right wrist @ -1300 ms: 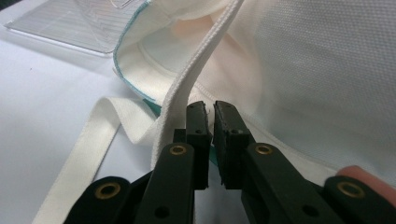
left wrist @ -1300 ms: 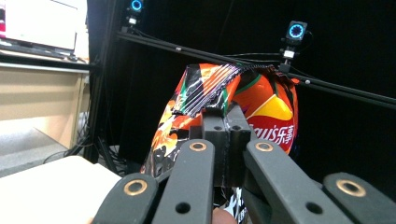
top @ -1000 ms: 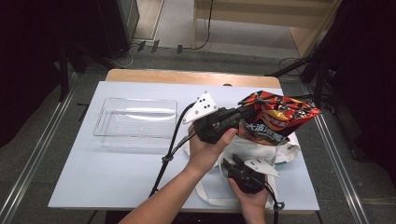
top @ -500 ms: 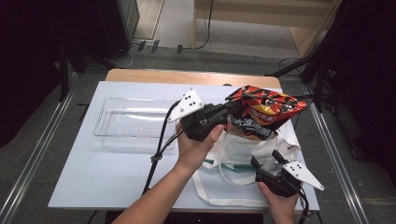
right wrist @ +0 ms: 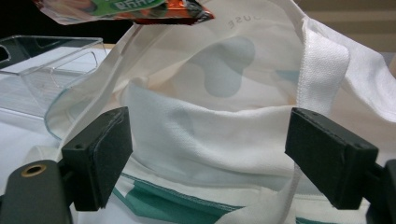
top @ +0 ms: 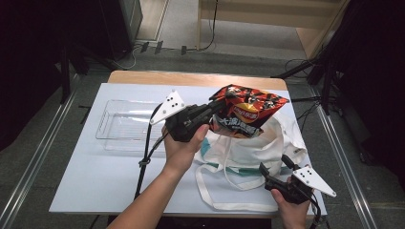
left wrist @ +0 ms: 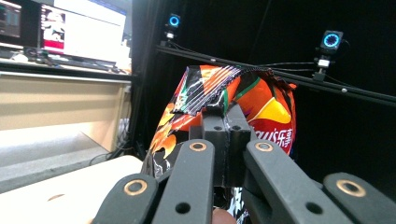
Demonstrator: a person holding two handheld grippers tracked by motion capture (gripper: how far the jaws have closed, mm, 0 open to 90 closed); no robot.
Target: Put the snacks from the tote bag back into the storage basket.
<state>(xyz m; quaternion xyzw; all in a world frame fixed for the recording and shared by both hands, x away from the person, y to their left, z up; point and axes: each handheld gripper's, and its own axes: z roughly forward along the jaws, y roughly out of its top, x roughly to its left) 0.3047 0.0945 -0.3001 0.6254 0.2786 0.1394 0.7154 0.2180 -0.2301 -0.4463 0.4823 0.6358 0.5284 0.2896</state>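
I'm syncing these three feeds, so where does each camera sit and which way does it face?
High view: above the table, looking forward and down; both forearms enter below.
Left gripper view: on the left gripper, looking along shut jaws at the chip bag.
Right gripper view: on the right gripper, jaws just opened, facing the tote bag.
Shared: all three show the chip bag.

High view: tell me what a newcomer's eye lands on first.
The red chip bag, held above the white tote bag at mid-table, clamped in the left hand-held gripper. Next, the right hand-held gripper, open at the tote's near edge, and the clear tray to the left.
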